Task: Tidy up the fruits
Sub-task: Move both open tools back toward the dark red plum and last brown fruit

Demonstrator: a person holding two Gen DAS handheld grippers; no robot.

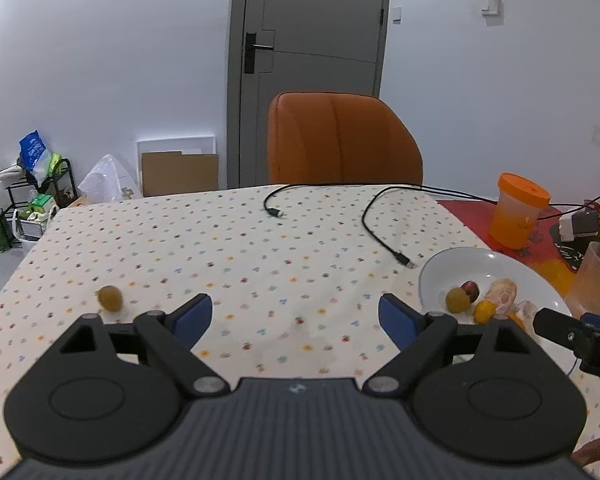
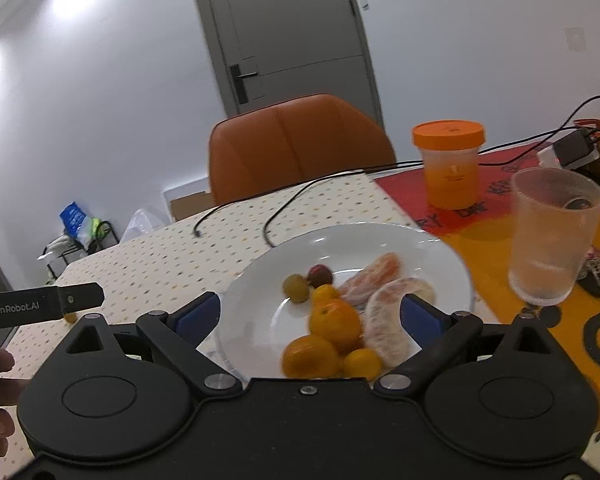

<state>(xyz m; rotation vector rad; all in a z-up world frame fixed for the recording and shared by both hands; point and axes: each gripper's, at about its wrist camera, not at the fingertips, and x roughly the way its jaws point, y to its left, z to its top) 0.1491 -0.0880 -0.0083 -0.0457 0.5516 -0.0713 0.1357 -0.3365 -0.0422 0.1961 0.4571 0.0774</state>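
Both grippers, left (image 1: 296, 316) and right (image 2: 312, 316), are held spread (nothing grasped); one fruit (image 1: 110, 298) lies off the plate (image 2: 380, 240).

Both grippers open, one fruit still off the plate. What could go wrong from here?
1. The stray green fruit is round and lies loose on the tablecloth; the open left gripper may nudge it into rolling.
2. The tall cup stands just beside the plate; the right gripper could tip it.
3. Cable ends lie near the plate's rim and may snag.
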